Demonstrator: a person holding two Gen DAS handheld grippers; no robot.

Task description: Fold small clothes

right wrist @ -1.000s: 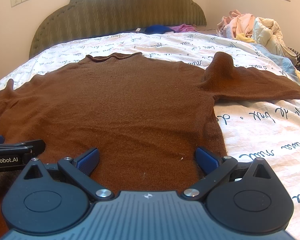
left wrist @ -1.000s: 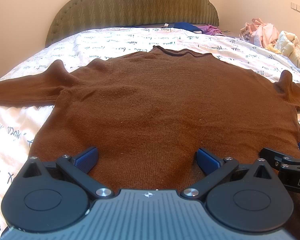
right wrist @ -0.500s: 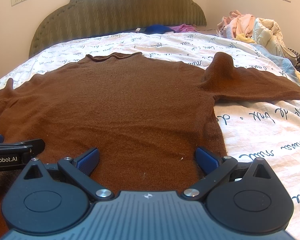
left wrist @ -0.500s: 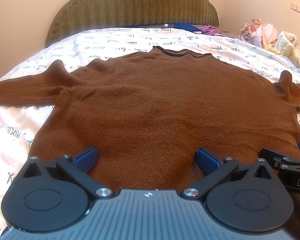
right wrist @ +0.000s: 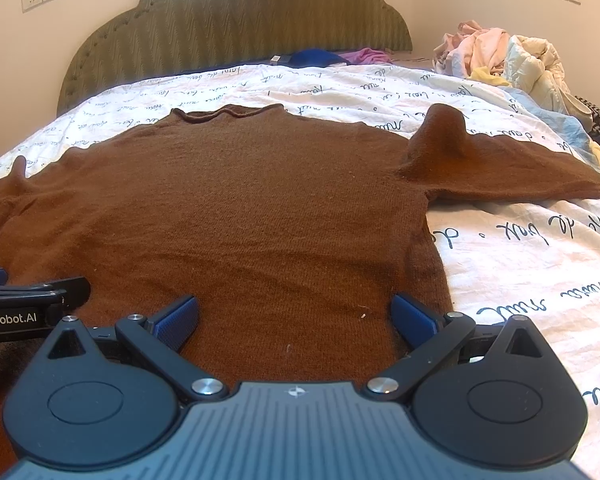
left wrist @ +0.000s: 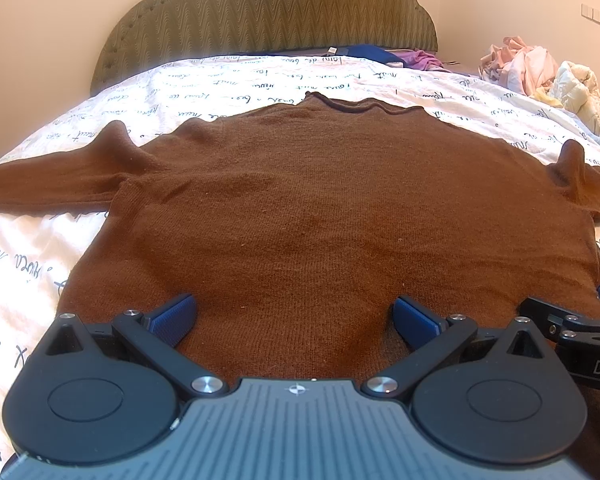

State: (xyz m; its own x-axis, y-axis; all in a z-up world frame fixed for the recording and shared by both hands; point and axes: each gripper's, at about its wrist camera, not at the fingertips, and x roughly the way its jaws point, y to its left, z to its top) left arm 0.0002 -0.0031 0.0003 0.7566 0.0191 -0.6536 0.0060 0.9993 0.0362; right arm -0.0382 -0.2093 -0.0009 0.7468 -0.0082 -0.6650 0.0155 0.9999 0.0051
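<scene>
1 brown sweater (left wrist: 320,216) lies flat, collar toward headboard (left wrist: 268,12).

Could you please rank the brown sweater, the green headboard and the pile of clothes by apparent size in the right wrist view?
1. sweater
2. headboard
3. clothes pile
The headboard and pile are farther away, so this says nothing of true size.

White lettering reading "enRobot.AI", cut off at the frame's left edge, runs along the side of the black left hand-held gripper (right wrist: 24,312) in the right wrist view. The letters "DA" show on the black right hand-held gripper (left wrist: 580,340) in the left wrist view. Dark cursive script covers the white printed bed sheet (right wrist: 520,264), its words illegible.
</scene>
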